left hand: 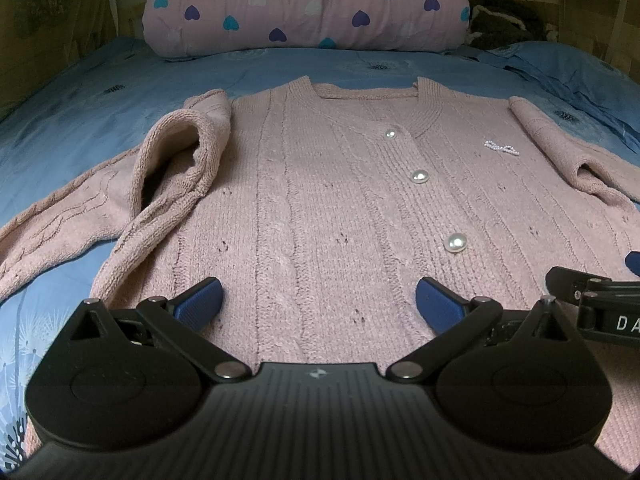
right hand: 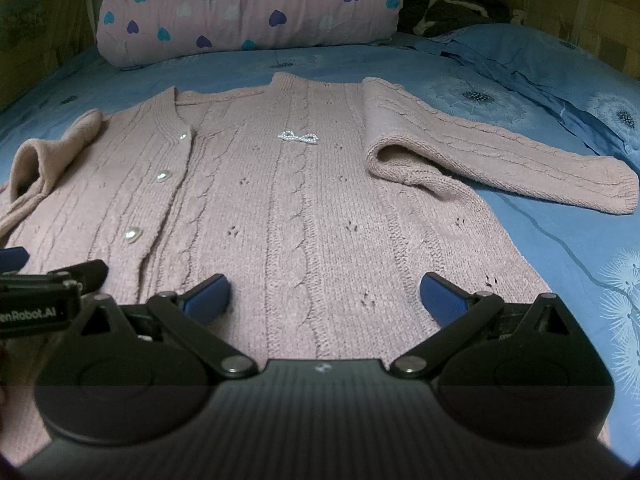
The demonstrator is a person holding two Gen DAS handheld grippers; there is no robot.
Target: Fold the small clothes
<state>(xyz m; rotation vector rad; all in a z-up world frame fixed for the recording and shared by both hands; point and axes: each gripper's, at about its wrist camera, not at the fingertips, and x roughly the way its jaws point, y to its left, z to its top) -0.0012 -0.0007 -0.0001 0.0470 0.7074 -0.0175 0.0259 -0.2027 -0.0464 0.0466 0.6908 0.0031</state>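
Note:
A pink knitted cardigan [left hand: 320, 184] with pearl buttons [left hand: 419, 176] and a small bead bow [right hand: 298, 137] lies flat, front up, on the blue bed sheet [left hand: 80, 120]. It also shows in the right wrist view [right hand: 304, 208]. Its left sleeve [left hand: 72, 208] is bunched and stretches out to the left; its right sleeve [right hand: 500, 156] lies out to the right. My left gripper [left hand: 319, 300] is open and empty over the hem, left of the button row. My right gripper [right hand: 325, 300] is open and empty over the hem's right half.
A pink rolled quilt with heart prints [left hand: 308, 4] lies across the head of the bed. Dark clothing [right hand: 452, 8] sits at the back right. A blue pillow [right hand: 560, 80] lies on the right. Wooden walls enclose the bed.

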